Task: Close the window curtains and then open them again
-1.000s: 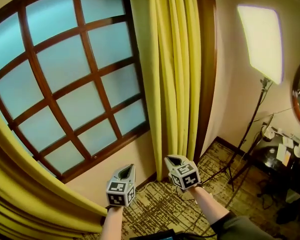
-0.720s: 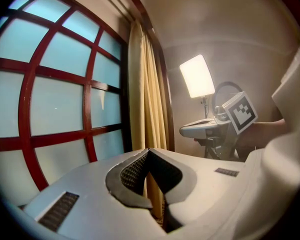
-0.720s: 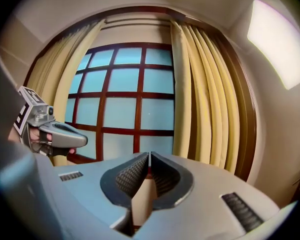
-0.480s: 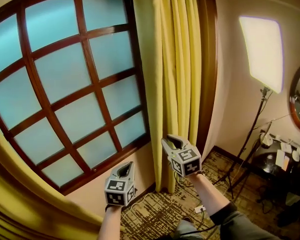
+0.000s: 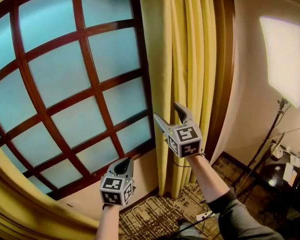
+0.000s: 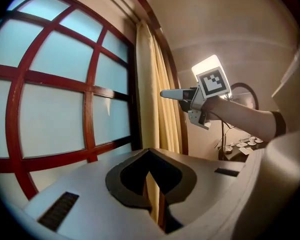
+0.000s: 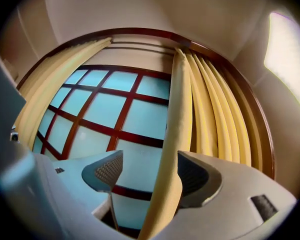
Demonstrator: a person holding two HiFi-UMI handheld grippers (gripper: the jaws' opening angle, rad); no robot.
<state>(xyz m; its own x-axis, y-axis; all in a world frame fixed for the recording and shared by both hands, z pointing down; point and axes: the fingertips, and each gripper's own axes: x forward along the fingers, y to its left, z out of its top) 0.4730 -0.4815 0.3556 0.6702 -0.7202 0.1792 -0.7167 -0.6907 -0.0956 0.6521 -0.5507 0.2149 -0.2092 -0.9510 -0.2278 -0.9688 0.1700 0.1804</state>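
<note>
The arched window (image 5: pixel 65 74) has a dark wooden grid over frosted panes. The right yellow curtain (image 5: pixel 185 59) hangs gathered beside it. The left curtain (image 5: pixel 20 194) is drawn back at the lower left. My right gripper (image 5: pixel 167 112) is raised in front of the right curtain's inner edge. Its jaws have just been opening and stand open. In the right gripper view the curtain's edge (image 7: pixel 177 134) runs between the jaws of the right gripper (image 7: pixel 150 156), near the right pad, not pinched. My left gripper (image 5: pixel 124 165) is lower, shut and empty, pointing at the curtain (image 6: pixel 152 99).
A bright light panel (image 5: pixel 285 59) on a stand is at the right. Below it a dark side table (image 5: pixel 290 169) holds small white items. Cables and a power strip (image 5: pixel 202 216) lie on the patterned carpet near the curtain's foot.
The right gripper has risen along the curtain's edge and its jaws have opened. The left gripper has lifted a little. The head view has tilted upward.
</note>
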